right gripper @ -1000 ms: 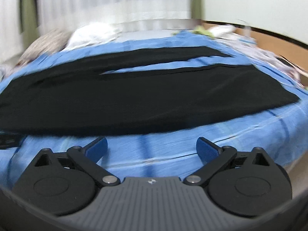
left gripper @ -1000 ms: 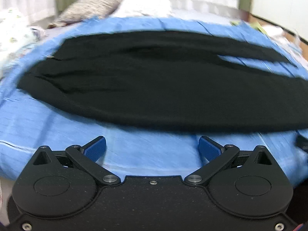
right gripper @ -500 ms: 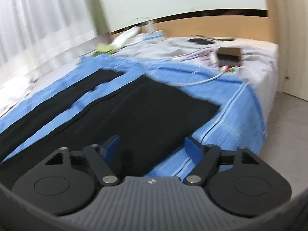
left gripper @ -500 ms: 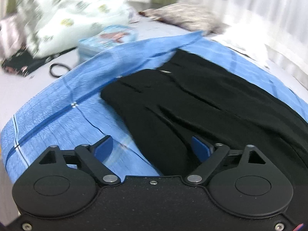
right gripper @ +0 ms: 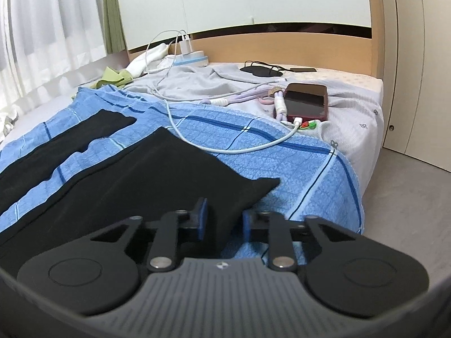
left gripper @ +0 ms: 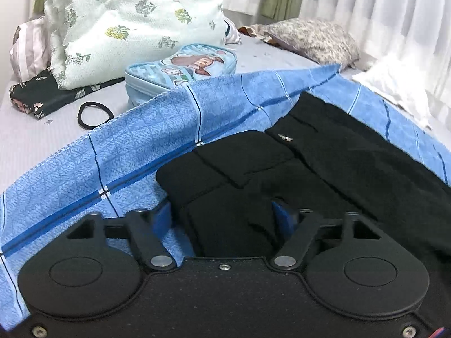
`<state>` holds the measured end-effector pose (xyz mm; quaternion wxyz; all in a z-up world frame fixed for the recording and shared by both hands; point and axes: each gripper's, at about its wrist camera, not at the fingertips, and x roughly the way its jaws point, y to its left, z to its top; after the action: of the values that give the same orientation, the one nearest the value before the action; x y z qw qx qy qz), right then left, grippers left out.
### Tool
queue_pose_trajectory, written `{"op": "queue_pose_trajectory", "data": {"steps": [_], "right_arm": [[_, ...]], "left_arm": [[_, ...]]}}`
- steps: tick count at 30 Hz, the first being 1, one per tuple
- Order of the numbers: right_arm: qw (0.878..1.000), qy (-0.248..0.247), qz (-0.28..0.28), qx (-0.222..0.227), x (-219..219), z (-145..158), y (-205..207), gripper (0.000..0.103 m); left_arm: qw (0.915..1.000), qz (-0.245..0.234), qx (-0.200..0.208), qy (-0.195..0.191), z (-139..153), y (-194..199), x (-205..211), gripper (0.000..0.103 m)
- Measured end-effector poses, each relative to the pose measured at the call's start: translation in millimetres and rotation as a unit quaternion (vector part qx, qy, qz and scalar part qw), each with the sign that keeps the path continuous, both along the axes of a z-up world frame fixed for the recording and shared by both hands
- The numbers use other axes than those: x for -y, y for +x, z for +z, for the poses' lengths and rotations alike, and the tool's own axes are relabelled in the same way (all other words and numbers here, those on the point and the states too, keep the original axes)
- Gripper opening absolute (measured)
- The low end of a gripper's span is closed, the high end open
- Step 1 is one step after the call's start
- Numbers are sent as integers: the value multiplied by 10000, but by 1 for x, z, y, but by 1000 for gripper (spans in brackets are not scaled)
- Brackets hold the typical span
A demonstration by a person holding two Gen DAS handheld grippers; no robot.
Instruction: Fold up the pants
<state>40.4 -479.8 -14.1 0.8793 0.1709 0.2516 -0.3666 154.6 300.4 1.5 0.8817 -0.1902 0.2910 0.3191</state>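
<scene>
Both ends bracketed: left gripper (left gripper: 222, 219) apart round pants (left gripper: 324, 169) waistband, right gripper (right gripper: 224, 219) half-closed at hem, w/ no pinch. I'd grip thick edges; fabric's soft, light, droopy.

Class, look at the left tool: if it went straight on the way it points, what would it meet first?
The pants: their waist end already lies between the left tool's open fingers. Beyond lies the blue blanket.

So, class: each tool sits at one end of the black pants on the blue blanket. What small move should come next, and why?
Probably close both tools. The left tool straddles the waist of the pants and the right tool straddles the near leg's hem, but gaps still show beside the fabric, so neither grips yet. The blanket lies beneath.
</scene>
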Motion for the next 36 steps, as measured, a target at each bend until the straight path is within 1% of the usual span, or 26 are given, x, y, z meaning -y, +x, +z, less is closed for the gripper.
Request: {"op": "queue_pose_trajectory", "data": {"steps": [1, 2, 3, 4, 5, 9, 14, 16, 18, 20, 21, 22, 23, 24, 25, 26, 28, 29, 30, 31, 32, 34, 36], "right_arm": [[10000, 7, -17, 0, 1, 1, -1, 15], [10000, 22, -19, -3, 3, 2, -1, 12], [10000, 32, -11, 16, 5, 3, -2, 9], [10000, 29, 1, 38, 6, 5, -4, 9], [10000, -1, -5, 49, 7, 7, -6, 8], [9999, -119, 19, 74, 9, 16, -12, 7], [9996, -245, 62, 111, 12, 26, -17, 6], [9998, -185, 10, 2, 17, 22, -14, 7], [9999, 45, -45, -135, 23, 14, -10, 7], [9997, 119, -58, -186, 25, 9, -9, 7], [9997, 76, -68, -204, 24, 10, -10, 11], [9997, 51, -80, -224, 23, 13, -10, 25], [9997, 37, -95, -216, 22, 16, -11, 36], [9997, 33, -148, -204, 23, 21, -12, 43], [9996, 51, -193, -183, 23, 28, -13, 51], [9997, 73, -204, -103, 23, 36, -14, 53], [9997, 90, -207, 76, 23, 53, -15, 56], [9996, 96, -193, 175, 23, 63, -14, 58], [9994, 114, -176, 258, 22, 72, -11, 63], [9992, 153, -106, 358, 22, 81, -5, 66], [9988, 209, -21, 447, 21, 89, 0, 67], [9973, 351, 179, 619, 18, 103, 18, 70], [9959, 477, 327, 692, 13, 112, 39, 70]], "left_arm": [[10000, -50, 2, 35, 1, 0, 2, 50], [9999, -108, 9, 87, 3, -1, 5, 41], [9997, -185, 21, 150, 6, -1, 8, 37], [9993, -270, 25, 241, 8, -2, 12, 30], [9991, -309, 20, 288, 11, -3, 15, 27], [9994, -287, 82, 191, 21, -8, 15, 24], [9985, -440, 82, 329, 33, -18, 18, 23], [9986, -445, -42, 289, 30, -18, 15, 24], [9987, -409, -235, 174, 19, -16, 12, 26], [9978, -429, -344, 363, 14, -15, 17, 33], [9969, -455, -412, 498, 15, -15, 21, 39], [9962, -442, -457, 591, 17, -16, 25, 47], [9962, -420, -446, 614, 20, -18, 25, 57], [9966, -394, -403, 607, 25, -20, 24, 62], [9970, -372, -342, 584, 31, -22, 24, 70], [9973, -371, -290, 570, 37, -23, 22, 81], [9972, -372, -145, 630, 54, -25, 20, 91], [9968, -393, -90, 685, 63, -25, 19, 92], [9964, -433, -59, 724, 70, -24, 19, 93], [9961, -488, -32, 733, 79, -20, 20, 97], [9960, -548, -1, 704, 87, -15, 20, 100], [9962, -629, 61, 593, 101, -3, 21, 100], [9962, -748, 81, 446, 112, 14, 23, 101]]}}
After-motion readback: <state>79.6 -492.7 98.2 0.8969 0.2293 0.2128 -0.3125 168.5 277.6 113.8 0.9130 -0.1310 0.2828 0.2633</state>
